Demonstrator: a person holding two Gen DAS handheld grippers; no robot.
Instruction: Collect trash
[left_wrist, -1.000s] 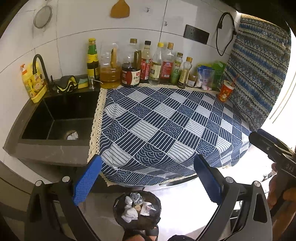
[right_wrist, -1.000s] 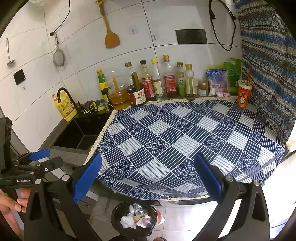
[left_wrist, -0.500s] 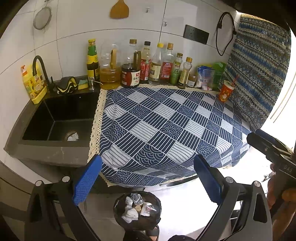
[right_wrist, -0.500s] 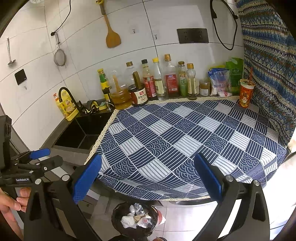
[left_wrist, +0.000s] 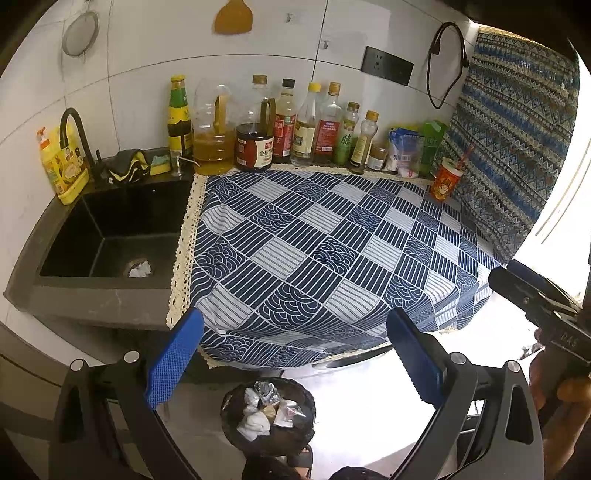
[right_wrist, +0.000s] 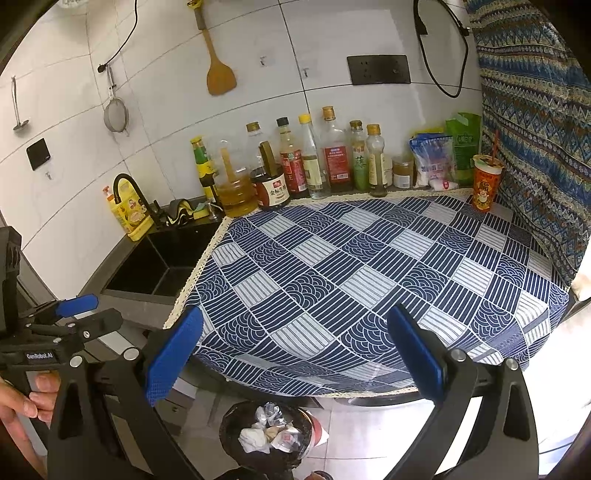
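Note:
A black-bagged trash bin (left_wrist: 267, 417) with crumpled paper and wrappers stands on the floor below the counter edge; it also shows in the right wrist view (right_wrist: 269, 435). A white crumpled scrap (left_wrist: 140, 268) lies at the drain of the black sink (left_wrist: 66, 229). A red paper cup with a straw (left_wrist: 446, 180) stands at the counter's back right, also in the right wrist view (right_wrist: 487, 186). My left gripper (left_wrist: 295, 362) is open and empty above the bin. My right gripper (right_wrist: 295, 362) is open and empty, held beside it.
A blue patterned cloth (left_wrist: 332, 251) covers the counter. Several sauce and oil bottles (left_wrist: 295, 129) line the back wall, with food packets (left_wrist: 406, 151) to their right. A yellow detergent bottle (left_wrist: 62, 170) and faucet stand behind the sink. A patterned curtain (left_wrist: 517, 129) hangs on the right.
Both grippers have drifted slightly back and up from the counter; the view shifts only a little. Both stay open and empty.

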